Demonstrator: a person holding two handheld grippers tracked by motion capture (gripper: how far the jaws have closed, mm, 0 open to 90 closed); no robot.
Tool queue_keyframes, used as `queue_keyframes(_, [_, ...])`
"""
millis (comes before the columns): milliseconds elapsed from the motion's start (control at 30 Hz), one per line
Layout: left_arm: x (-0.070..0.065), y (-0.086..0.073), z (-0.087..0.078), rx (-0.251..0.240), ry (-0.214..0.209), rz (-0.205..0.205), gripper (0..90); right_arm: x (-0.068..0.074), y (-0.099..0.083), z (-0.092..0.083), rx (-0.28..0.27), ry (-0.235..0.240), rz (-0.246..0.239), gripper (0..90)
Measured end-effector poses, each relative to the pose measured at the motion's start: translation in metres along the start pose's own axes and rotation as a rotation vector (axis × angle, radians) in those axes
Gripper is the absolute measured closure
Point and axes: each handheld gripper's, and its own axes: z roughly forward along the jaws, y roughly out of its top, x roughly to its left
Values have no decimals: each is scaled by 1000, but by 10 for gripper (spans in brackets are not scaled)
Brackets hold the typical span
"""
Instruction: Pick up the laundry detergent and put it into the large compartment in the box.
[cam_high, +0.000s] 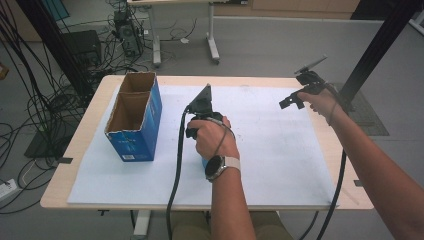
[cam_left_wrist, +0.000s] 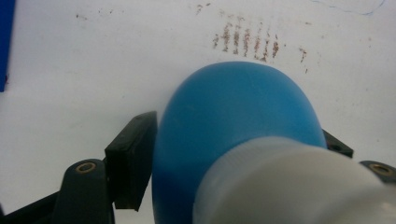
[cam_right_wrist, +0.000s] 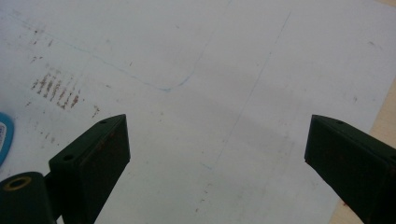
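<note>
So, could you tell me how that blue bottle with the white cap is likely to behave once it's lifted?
The blue bottle has a smooth, rounded body, so it may slip or twist between the flat pads of the left hand-held gripper. Lying on the white sheet, it would probably roll if released. It looks like rigid plastic, so likely stiff and fairly light.

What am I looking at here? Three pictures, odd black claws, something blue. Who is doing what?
A person at a table covered by a white sheet holds a hand-held gripper in each hand. One picture is taken from above; the other two come from cameras riding on the grippers. The left hand-held gripper has its jaws around a blue bottle with a white cap, pads against its sides. The right hand-held gripper hovers open with nothing between its jaws. An open blue cardboard box stands on the left.
</note>
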Motion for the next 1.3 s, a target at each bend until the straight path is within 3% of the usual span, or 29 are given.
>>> queue_keyframes(233, [-2, 1, 0, 8, 6, 13, 360, -2, -2, 1, 1, 1, 4, 68])
queue_keyframes(667, [-9, 5, 1, 50, 69, 45, 395, -6, -4, 0, 1, 1, 7, 68])
queue_keyframes(1300, [-8, 5, 1, 36, 69, 55, 400, -8, -4, 0, 5, -5, 8, 69])
